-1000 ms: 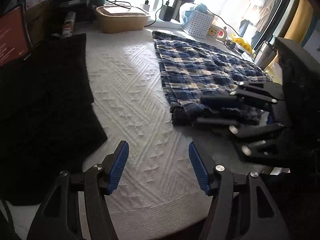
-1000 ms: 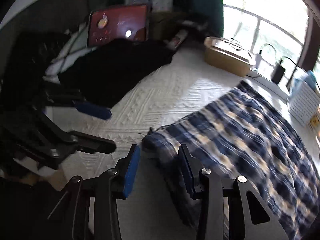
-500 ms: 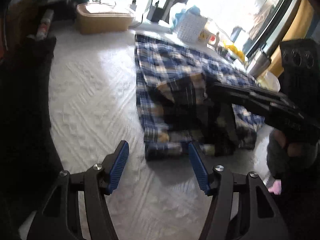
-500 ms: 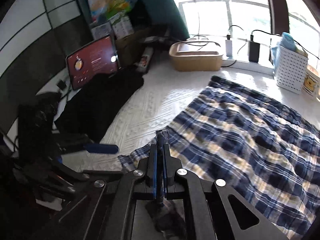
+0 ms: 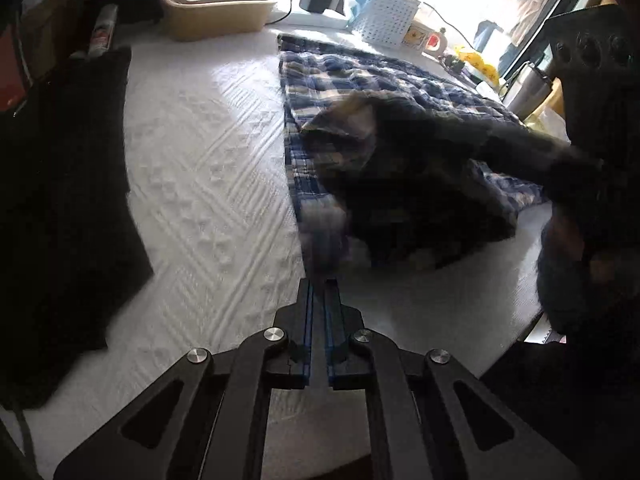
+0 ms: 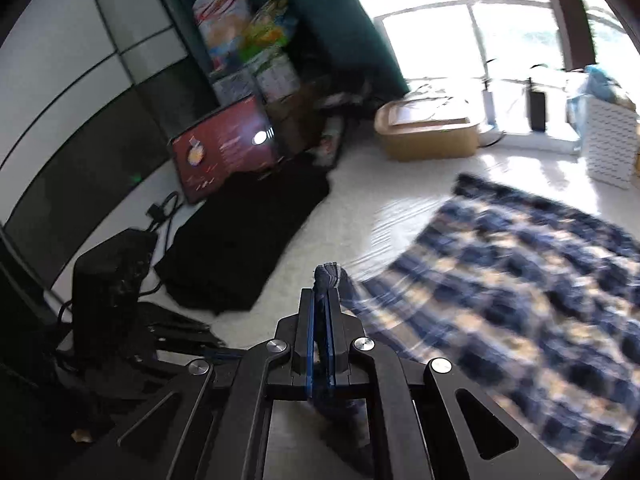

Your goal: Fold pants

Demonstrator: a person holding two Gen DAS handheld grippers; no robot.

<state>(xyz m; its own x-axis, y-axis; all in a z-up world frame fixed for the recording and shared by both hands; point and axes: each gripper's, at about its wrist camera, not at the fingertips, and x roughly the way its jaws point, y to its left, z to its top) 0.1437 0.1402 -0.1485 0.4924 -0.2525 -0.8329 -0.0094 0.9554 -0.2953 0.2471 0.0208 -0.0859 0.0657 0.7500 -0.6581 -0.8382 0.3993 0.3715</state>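
Your left tongs (image 5: 319, 292) and right tongs (image 6: 320, 304) each pinch the near hem of the pants (image 5: 384, 92), lifted off the bedspread (image 5: 208, 168) ahead; the first fold is only starting.

**Plaid pants, near end lifted**

The pants (image 5: 360, 76) are blue, navy and cream plaid, of a soft woven cloth. Their far part lies flat on the white textured surface, running away toward the window. The near end is raised off the surface and curls back over the flat part, its underside in shadow. One near corner is bunched into a narrow twisted tuft (image 6: 329, 276); the other is too blurred to make out.
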